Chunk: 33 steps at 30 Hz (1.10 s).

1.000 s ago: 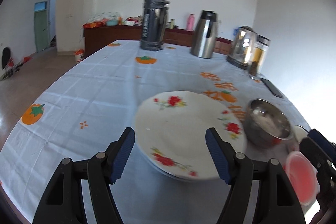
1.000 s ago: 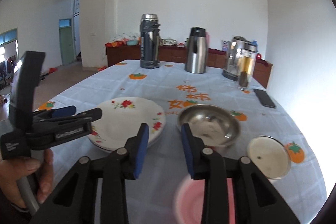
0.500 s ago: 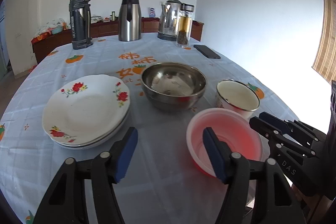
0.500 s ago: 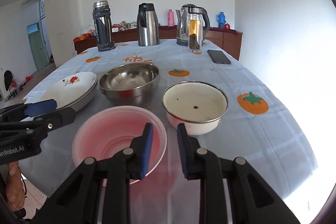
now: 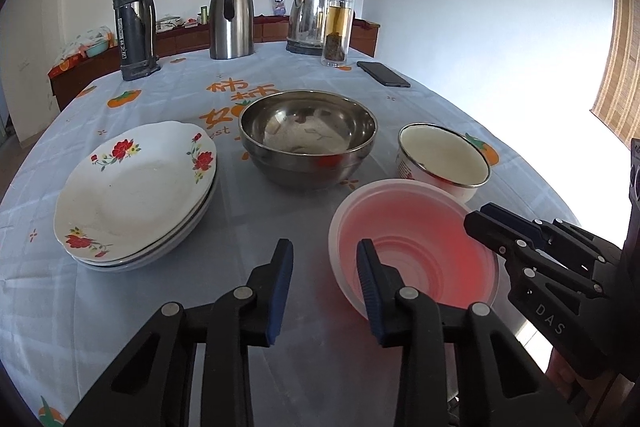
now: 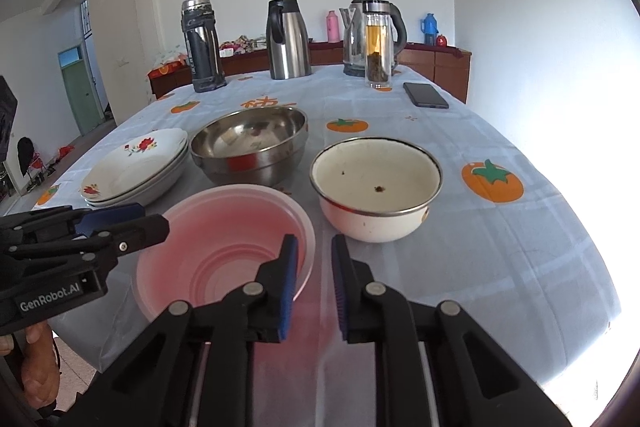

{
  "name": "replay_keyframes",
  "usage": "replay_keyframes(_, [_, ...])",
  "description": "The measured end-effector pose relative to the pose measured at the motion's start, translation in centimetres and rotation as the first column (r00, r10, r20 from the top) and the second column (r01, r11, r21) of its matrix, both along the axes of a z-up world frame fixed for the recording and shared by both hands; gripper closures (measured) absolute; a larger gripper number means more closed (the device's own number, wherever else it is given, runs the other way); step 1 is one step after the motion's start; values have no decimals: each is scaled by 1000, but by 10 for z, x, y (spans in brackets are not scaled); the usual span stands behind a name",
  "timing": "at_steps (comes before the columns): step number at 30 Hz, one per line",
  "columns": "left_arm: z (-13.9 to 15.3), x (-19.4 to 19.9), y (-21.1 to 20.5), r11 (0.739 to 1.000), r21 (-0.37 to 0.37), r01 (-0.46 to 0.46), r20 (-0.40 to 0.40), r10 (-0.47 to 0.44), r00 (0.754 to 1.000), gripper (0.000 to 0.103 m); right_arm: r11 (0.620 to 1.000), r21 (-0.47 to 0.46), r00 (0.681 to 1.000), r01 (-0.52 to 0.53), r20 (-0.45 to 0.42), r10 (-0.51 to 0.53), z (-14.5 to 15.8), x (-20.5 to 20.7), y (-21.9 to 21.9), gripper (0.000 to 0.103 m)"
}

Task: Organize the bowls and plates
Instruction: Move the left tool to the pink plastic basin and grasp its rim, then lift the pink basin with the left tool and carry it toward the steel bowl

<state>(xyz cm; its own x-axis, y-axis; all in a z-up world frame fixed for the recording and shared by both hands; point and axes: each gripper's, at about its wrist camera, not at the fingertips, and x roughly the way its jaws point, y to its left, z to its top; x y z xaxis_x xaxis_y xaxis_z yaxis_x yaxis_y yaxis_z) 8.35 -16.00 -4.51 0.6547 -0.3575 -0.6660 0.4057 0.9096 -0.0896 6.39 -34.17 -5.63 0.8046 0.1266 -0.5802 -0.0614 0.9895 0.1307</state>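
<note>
A translucent pink plastic bowl [image 5: 420, 239] [image 6: 224, 239] stands near the table's front edge. My left gripper [image 5: 324, 267] straddles its left rim, one finger inside and one outside; the jaws are closing and the pads are clear of the rim. My right gripper [image 6: 315, 259] straddles the right rim the same way, its jaws narrow and closing, with a slim gap still showing. Behind the pink bowl are a steel bowl [image 5: 308, 131] [image 6: 248, 139], a white enamel bowl [image 5: 444, 155] [image 6: 376, 175] and a stack of flowered plates [image 5: 132, 187] [image 6: 132, 167].
At the far end of the table [image 5: 168, 311] stand a dark thermos [image 5: 134, 23], a steel jug [image 5: 231, 19], a kettle [image 5: 308, 15] and a glass tea bottle [image 5: 338, 27]. A phone [image 5: 382, 73] lies at the right. A hand [image 6: 36, 367] holds the left gripper's handle.
Both views have swung from the plates to the pink bowl. Each gripper has come down over a side of its rim, and both pairs of jaws have narrowed.
</note>
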Motion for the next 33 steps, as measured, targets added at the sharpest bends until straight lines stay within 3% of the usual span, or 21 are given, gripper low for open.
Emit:
replay_keyframes(14, [-1, -2, 0, 999, -38, 30, -37, -32, 999, 74, 1000, -3, 1000, -20, -8, 20, -2, -2, 3, 91])
replay_keyframes(16, [-2, -2, -2, 999, -37, 38, -46, -39, 998, 86, 1000, 2, 1000, -24, -7, 24, -2, -3, 3, 93])
replay_keyframes(19, [-3, -2, -3, 999, -29, 36, -42, -37, 998, 89, 1000, -2, 1000, -25, -4, 25, -2, -3, 4, 93])
replay_keyframes(33, [3, -1, 2, 999, -31, 8, -31, -9, 999, 90, 999, 31, 999, -40, 17, 39, 6, -1, 6, 92])
